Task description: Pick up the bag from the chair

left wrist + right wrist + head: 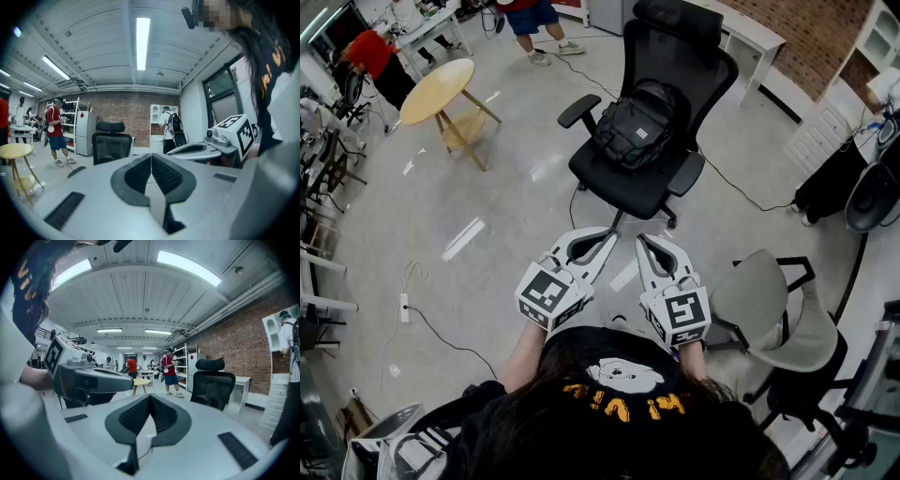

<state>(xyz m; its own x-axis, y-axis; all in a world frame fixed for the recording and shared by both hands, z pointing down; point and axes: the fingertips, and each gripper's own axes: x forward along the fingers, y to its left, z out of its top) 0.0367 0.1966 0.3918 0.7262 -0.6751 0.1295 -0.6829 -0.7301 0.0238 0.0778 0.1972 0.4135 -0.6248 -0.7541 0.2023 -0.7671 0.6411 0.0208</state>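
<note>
Tools closed on nothing above a glossy grey floor: left tool and right tool each hold their jaws pressed together, side by side. Round wooden table stands far left. Centre, well ahead of both tools, the black bag rests on its surface, the seat of a black office chair, leaning against the backrest. Grey chair sits right. Person in blue shorts is cut off by the top edge

Black T-shirt, orange lettering
</note>
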